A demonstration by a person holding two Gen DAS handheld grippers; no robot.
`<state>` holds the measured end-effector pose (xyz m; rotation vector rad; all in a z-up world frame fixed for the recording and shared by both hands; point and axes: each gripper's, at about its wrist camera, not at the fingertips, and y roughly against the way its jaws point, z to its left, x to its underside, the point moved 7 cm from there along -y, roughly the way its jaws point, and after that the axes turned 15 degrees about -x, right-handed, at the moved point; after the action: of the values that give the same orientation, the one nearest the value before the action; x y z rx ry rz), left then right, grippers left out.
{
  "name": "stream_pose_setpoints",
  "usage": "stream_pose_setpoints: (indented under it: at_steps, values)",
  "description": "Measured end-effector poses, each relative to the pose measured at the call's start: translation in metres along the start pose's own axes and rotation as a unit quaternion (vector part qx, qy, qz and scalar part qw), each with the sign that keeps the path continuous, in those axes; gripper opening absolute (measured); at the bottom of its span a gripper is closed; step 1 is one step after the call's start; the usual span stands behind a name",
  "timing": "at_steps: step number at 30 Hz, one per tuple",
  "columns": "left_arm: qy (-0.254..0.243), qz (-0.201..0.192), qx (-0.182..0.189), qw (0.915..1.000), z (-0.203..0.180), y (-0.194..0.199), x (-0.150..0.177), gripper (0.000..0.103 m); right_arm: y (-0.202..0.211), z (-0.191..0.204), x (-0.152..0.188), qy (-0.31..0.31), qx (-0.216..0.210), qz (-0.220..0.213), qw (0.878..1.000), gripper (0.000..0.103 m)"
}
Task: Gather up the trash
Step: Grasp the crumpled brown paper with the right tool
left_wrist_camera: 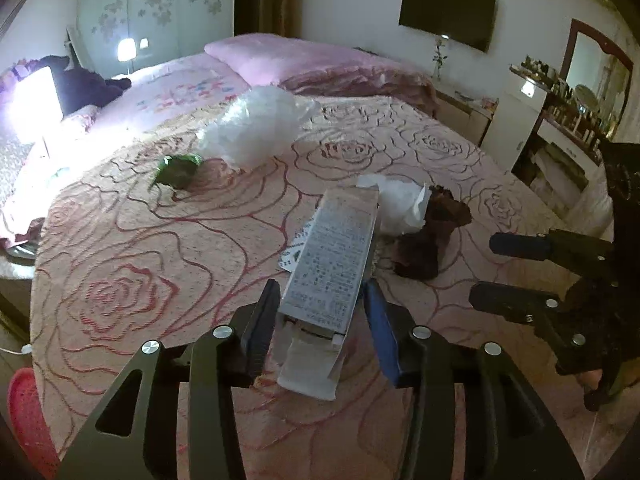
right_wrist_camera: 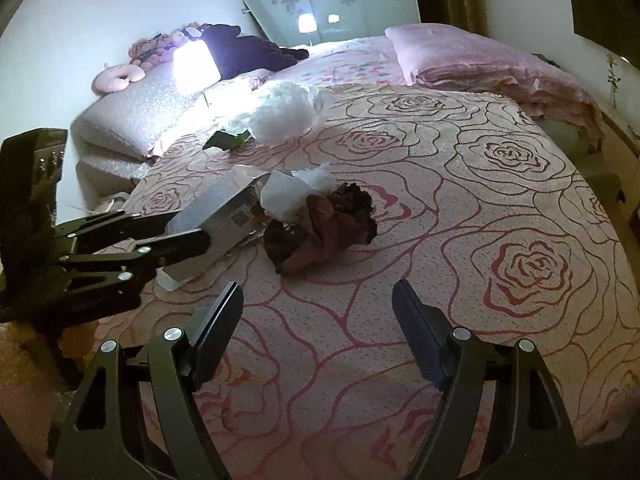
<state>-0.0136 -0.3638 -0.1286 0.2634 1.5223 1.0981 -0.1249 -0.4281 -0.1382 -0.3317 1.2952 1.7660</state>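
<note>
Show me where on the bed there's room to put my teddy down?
Bare bedspread lies right of the brown wrapper, up to the pink quilt. More sits before the right gripper. Crowded: the box, white tissue, green wrapper and plastic bag.

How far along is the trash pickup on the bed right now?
Nothing looks collected yet. In hand: the left gripper brackets the printed carton, jaws not visibly closed on it. The right gripper hangs open and empty above the bedspread. Left: the crumpled white paper, the brown wrapper wad, the green wrapper and the clear plastic bag.
</note>
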Motion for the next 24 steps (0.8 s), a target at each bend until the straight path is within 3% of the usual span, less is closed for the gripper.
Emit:
stream_pose_setpoints:
  at_steps: [6,12,20,24]
  values:
    - [-0.006,-0.015,-0.009,0.9998,-0.003,0.006,0.005,0.035,0.001,-0.002,0.0,-0.003,0.001,-0.001,1.0,0.074]
    - [0.026,-0.018,-0.026,0.9992,0.011,0.019,0.016,0.033,0.0,-0.002,0.001,-0.002,0.002,0.0,1.0,0.074]
    - [0.052,-0.02,-0.111,0.9922,0.036,0.037,0.028,0.032,-0.01,0.001,-0.004,0.017,0.014,0.003,1.0,0.074]
    - [0.074,-0.018,-0.112,0.9908,0.044,0.039,0.032,0.032,-0.015,-0.004,-0.015,0.016,0.023,-0.005,1.0,0.074]
